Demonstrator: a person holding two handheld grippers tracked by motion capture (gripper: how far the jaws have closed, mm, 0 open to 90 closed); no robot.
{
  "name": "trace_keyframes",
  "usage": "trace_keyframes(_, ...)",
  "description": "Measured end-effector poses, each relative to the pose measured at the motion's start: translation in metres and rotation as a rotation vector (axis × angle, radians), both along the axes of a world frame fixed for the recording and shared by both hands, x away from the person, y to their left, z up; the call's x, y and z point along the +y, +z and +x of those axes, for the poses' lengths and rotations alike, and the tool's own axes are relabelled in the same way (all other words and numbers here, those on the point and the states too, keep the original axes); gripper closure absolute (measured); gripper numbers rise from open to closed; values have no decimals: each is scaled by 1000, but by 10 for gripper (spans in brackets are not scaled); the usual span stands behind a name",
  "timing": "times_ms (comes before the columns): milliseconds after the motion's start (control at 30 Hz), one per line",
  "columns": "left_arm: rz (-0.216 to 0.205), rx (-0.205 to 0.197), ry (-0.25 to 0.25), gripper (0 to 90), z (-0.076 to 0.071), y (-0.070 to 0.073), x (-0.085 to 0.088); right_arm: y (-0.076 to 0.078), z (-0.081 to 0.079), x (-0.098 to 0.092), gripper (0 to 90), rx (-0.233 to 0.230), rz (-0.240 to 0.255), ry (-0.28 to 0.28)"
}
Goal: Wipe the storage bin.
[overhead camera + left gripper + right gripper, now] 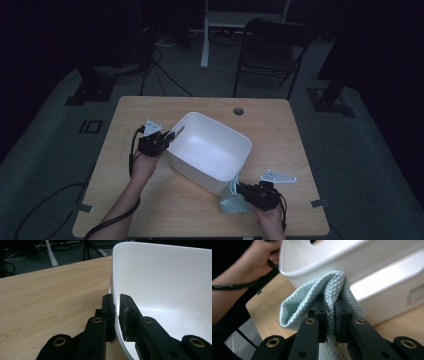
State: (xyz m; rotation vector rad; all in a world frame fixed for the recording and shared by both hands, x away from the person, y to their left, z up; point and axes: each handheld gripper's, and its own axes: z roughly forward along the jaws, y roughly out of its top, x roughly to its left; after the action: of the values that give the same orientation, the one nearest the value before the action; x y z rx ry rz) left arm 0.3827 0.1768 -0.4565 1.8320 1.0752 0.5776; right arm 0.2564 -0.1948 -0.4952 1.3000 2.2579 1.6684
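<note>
- A white tub [210, 150] is seen on the wooden table [150, 210], near its middle, tilted so that its open mouth faces up and toward 11 o'clock in the high view.
- The left gripper [167, 138] is set at the tub's 9 o'clock rim; in the left gripper view its jaws are clamped on the thin white wall [115, 302], one jaw outside, one inside.
- The right gripper [239, 190] is seen at the tub's 5 o'clock corner, close to the table's near edge.
- A pale green quilted cloth [332, 290] is pinched between the right jaws, bunched into folds, its top pressed against the tub's outer wall [387, 297].
- A printed label [414, 296] is noted on that wall; its text cannot be read.
- A folding chair [272, 50] stands beyond the table at 12 o'clock.
</note>
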Motion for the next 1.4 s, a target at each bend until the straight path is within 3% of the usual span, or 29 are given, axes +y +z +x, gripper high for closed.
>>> trace_keyframes(100, -3, 1, 1, 823, 0, 0, 0, -1, 2, -1, 831, 21, 2, -5)
trace_keyframes(233, -3, 0, -2, 819, 1, 0, 0, 11, 2, -6, 831, -24, 24, -20)
trace_keyframes(333, -5, 1, -9, 819, 1, 0, 1, 26, 2, -17, 830, -74, 49, -67)
trace_keyframes(400, 1, 3, -12, 820, 1, 0, 0, 28, 6, -19, 830, -73, 58, -80)
trace_keyframes(500, -5, 6, -11, 824, 1, 0, -1, 23, 10, -13, 833, -80, 53, -95)
trace_keyframes(567, -3, 3, -12, 823, 1, 0, -1, 20, 11, -11, 833, -66, 19, -94)
trace_keyframes(700, 5, 3, -14, 823, 1, 0, -1, 12, 13, -11, 833, -38, 23, -98)
trace_keyframes(1000, 9, 6, -31, 822, 2, 1, 0, 20, 18, -18, 831, -62, 41, -140)
trace_keyframes(1100, 6, 7, -34, 821, 2, 1, 0, 21, 20, -18, 832, -75, 23, -137)
trace_keyframes(1400, 8, -1, -35, 819, 2, 0, 0, 9, 26, -19, 833, -13, 9, -128)
